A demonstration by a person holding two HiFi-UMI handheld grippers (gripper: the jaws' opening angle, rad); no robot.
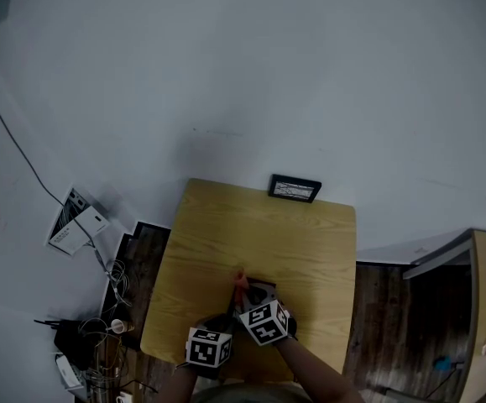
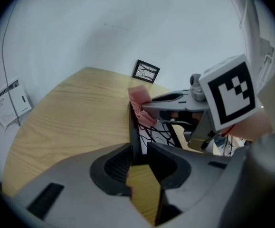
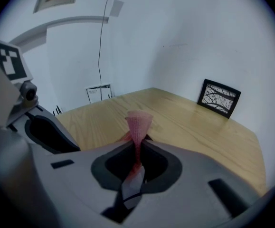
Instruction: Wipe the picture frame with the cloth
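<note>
One crumpled pink mesh cloth [image 3: 138,122]

My left gripper [image 2: 139,150] angles downward, its jaws closed on the edge of the picture frame [image 2: 134,127]. My right gripper [image 3: 138,145] sits just beside it, also tilted down, pinching the pink cloth [image 3: 138,120]. Both forearms [image 1: 314,369] reach in close together.
</note>
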